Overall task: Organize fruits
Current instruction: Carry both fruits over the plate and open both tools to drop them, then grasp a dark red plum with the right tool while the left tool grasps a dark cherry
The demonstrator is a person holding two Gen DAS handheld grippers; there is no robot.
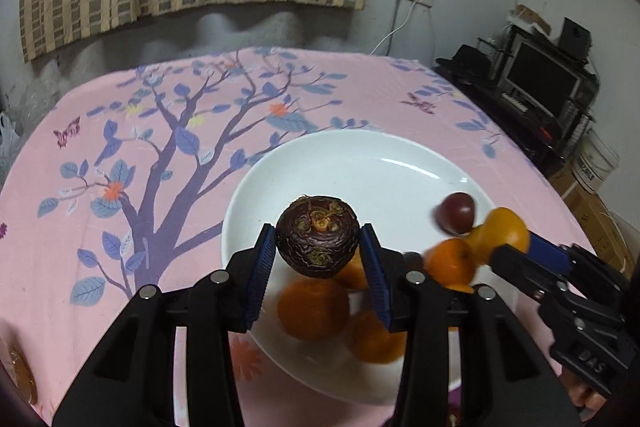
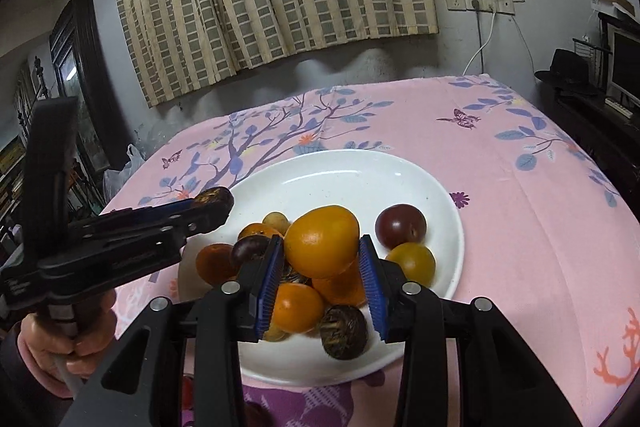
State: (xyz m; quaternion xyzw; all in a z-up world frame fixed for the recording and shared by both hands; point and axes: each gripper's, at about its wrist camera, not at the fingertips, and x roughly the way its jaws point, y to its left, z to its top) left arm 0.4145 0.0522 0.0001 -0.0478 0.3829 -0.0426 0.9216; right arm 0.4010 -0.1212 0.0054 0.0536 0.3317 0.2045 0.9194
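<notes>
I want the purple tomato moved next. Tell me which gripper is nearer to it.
Right. The right gripper, holding an orange fruit, is just beside the purple tomato; the left gripper is across the plate.

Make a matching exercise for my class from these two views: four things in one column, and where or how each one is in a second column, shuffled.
Things:
1. dark wrinkled fruit
2. large orange fruit
3. smooth dark red fruit
4. white plate

States:
A. lies alone on the plate's right side
B. gripped by the right gripper
C. rests on the pink cloth
D. gripped by the left gripper

Pairs: 1-D, 2-B, 3-A, 4-C
</notes>
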